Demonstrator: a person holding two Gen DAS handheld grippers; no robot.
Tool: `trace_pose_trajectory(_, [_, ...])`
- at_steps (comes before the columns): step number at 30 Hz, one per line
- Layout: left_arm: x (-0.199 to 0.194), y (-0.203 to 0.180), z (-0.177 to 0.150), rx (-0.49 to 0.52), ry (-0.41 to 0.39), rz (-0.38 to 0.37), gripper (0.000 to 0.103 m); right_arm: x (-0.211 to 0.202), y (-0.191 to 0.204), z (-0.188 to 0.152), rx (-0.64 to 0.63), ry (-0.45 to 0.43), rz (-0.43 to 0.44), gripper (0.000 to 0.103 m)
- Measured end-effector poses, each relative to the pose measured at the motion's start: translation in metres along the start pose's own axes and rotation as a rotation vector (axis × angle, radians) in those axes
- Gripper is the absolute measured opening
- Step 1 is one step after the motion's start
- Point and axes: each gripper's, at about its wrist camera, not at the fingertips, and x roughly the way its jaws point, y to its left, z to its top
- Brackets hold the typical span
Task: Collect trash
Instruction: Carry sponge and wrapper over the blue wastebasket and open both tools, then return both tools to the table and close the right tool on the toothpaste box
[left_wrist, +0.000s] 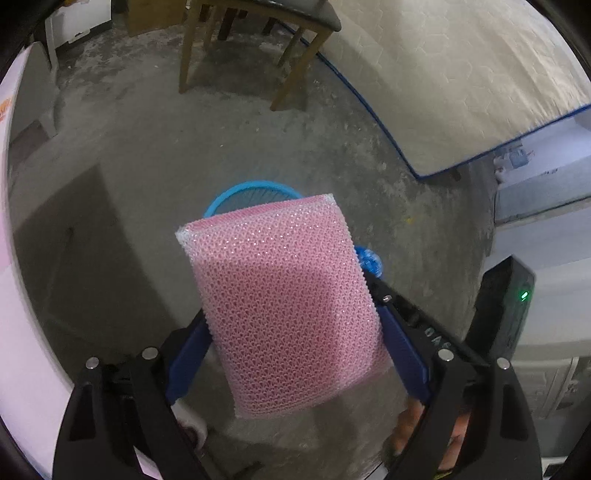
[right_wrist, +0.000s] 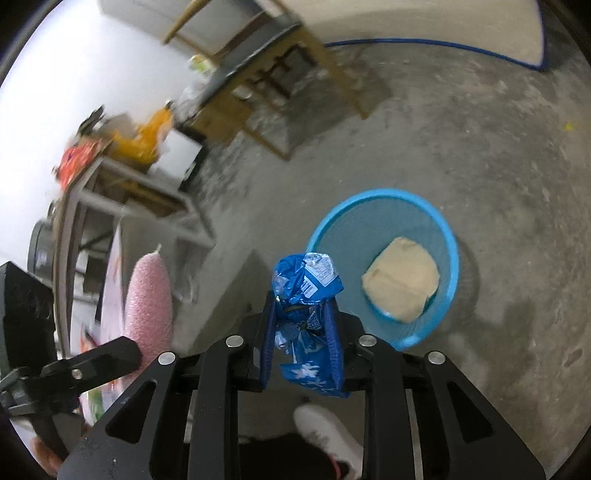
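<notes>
My left gripper is shut on a pink mesh sponge, held in the air above the concrete floor. The sponge hides most of a blue mesh bin behind it. In the right wrist view the sponge shows at the left. My right gripper is shut on a crumpled blue plastic wrapper, held just left of the blue bin. A beige crumpled lump lies inside the bin.
A wooden chair stands on the floor beyond the bin. A mattress with blue edging lies at the right. A cluttered shelf and a white table edge are at the left. A white shoe is below my right gripper.
</notes>
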Motion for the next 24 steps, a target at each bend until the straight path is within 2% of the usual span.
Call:
trace_pose_trajectory(1, [0.009,-0.003,0.009,-0.008,-0.001,-0.018,0.091,0.004,-0.003,0.004,0.013,-0.005,-0.008,0.044])
trace_pose_trajectory(3, [0.015,-0.004,0.012,-0.019,-0.016,-0.029,0.092,0.011,-0.019,0.013,0.067,-0.027,-0.038,0.061])
trace_pose_trajectory(5, [0.016,-0.008,0.017,0.001,-0.055,-0.031,0.094,0.013,-0.03,0.016,0.105,-0.044,-0.038,0.061])
trace_pose_trajectory(9, [0.01,-0.008,0.01,0.006,-0.057,-0.075,0.096,0.006,-0.042,0.013,0.116,-0.07,-0.053,0.062])
trace_pose_trajectory(15, [-0.025,-0.006,-0.006,0.039,-0.106,-0.083,0.096,-0.007,-0.042,0.002,0.085,-0.094,-0.052,0.062])
trace_pose_trajectory(19, [-0.074,-0.007,-0.032,0.095,-0.191,-0.049,0.096,-0.018,-0.028,-0.006,0.018,-0.109,-0.039,0.063])
trace_pose_trajectory(24, [-0.145,0.002,-0.099,0.168,-0.338,0.029,0.096,-0.056,0.014,-0.031,-0.125,-0.117,0.033,0.071])
